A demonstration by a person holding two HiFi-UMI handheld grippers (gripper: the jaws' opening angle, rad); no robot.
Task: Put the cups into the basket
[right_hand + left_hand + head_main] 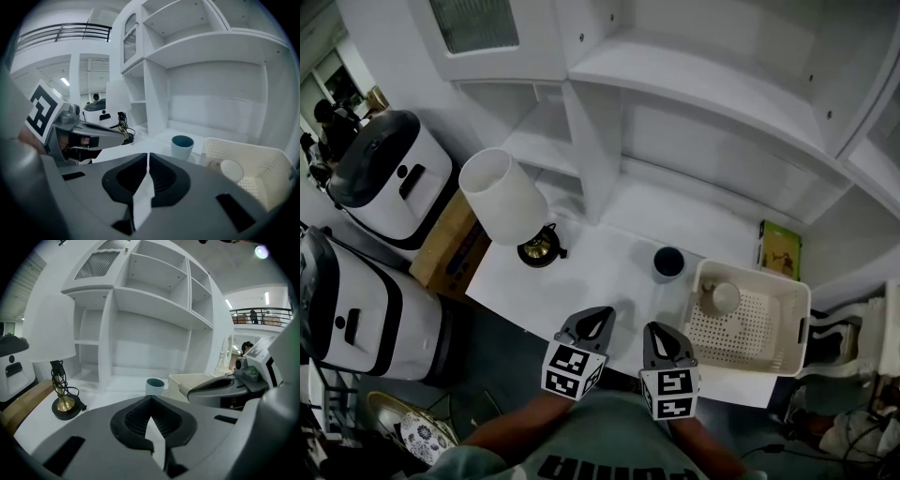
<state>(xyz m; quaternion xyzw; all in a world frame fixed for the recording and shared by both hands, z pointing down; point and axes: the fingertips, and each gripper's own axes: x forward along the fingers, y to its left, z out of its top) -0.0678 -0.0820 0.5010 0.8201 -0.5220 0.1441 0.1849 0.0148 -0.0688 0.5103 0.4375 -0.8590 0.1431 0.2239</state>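
A blue-grey cup [668,262] stands upright on the white table, just left of the white perforated basket [791,302]. In the basket's far left corner lies a white cup [724,297]. Both grippers hover side by side over the table's near edge, short of the cup. My left gripper [598,314] is shut and empty; its own view [151,401] shows the blue-grey cup [154,386] ahead. My right gripper [661,330] is also shut with nothing in it [147,157]. The right gripper view shows the blue-grey cup [182,146], the basket [265,157] and the white cup [231,170] ahead to the right.
A lamp with a white shade [504,202] and brass base stands at the table's left. A white shelf unit [694,84] rises behind. A green box [780,248] leans behind the basket. White appliances [389,173] and a cardboard box [450,246] sit left of the table.
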